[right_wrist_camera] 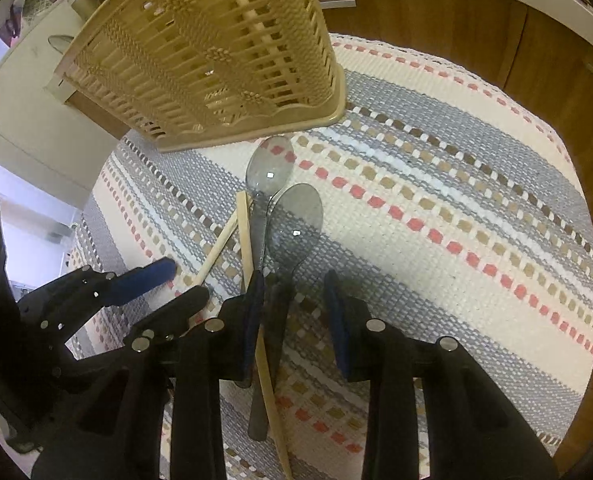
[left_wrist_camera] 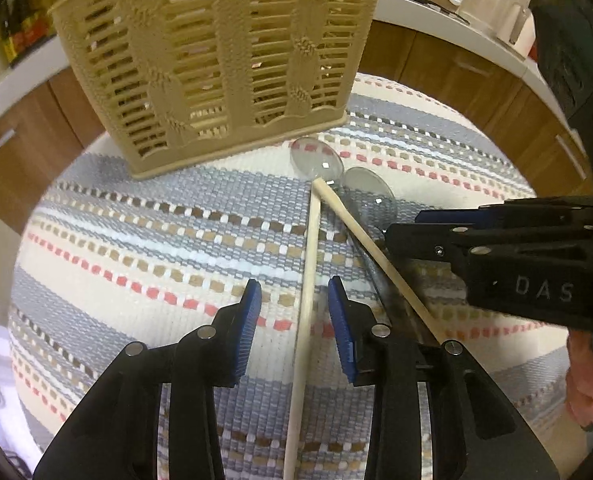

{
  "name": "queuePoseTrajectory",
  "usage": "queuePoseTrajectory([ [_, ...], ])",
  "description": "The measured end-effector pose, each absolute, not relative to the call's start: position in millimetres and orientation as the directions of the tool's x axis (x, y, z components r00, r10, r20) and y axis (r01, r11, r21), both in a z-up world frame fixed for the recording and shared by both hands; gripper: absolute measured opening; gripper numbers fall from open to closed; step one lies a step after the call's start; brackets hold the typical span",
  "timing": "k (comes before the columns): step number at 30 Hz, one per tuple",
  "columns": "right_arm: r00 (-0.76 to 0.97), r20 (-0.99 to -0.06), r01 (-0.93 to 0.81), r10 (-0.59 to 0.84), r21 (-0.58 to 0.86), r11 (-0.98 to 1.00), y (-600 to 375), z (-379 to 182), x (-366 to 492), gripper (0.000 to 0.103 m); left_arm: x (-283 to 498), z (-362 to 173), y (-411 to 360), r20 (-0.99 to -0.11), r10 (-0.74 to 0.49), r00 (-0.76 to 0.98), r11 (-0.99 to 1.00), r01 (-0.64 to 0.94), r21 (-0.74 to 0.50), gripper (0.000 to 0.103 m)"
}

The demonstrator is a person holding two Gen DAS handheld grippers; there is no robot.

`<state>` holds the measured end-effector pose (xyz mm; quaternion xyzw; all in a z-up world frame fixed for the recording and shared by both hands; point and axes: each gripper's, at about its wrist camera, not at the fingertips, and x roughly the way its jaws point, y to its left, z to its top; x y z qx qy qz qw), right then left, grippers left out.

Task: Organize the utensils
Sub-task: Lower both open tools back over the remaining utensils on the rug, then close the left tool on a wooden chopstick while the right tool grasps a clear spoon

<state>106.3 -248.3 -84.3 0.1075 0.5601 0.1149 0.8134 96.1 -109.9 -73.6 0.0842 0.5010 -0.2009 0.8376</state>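
Note:
A beige slotted utensil basket point(left_wrist_camera: 216, 60) stands on the striped cloth, also in the right wrist view point(right_wrist_camera: 212, 52). In front of it lie two wooden chopsticks point(left_wrist_camera: 308, 280) point(right_wrist_camera: 216, 250) and two metal spoons point(left_wrist_camera: 316, 156) point(right_wrist_camera: 294, 224). My left gripper point(left_wrist_camera: 294, 320) is open, its blue pads either side of one chopstick. My right gripper point(right_wrist_camera: 294, 312) is open over the spoon handles and the second chopstick point(right_wrist_camera: 270, 392); it also shows at the right of the left wrist view point(left_wrist_camera: 496, 240).
The striped woven cloth point(left_wrist_camera: 156, 240) covers a round table. Wooden cabinets point(right_wrist_camera: 436, 12) and a white counter point(left_wrist_camera: 436, 12) with appliances run behind. A person's hand point(left_wrist_camera: 584, 380) shows at the right edge.

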Motion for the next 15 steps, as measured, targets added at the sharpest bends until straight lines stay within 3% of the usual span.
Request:
queuePoseTrajectory([
  [5,0.368,-0.891,-0.078,0.267,0.257,0.963,-233.1,-87.9,105.6,0.019,87.7,-79.6,-119.0,-0.848,-0.169,0.502,0.916,0.398,0.053,0.019],
  [7,0.376,-0.892,-0.084,0.252,0.238,0.968,-225.0,-89.0,104.6,0.018,85.1,-80.7,-113.5,-0.842,-0.171,0.512,0.925,0.379,0.042,0.003],
  [15,0.394,-0.905,-0.158,0.161,0.106,0.982,-183.2,-90.9,99.1,0.018,90.5,-80.8,-61.3,-0.838,-0.234,0.492,0.956,0.272,-0.107,0.004],
])
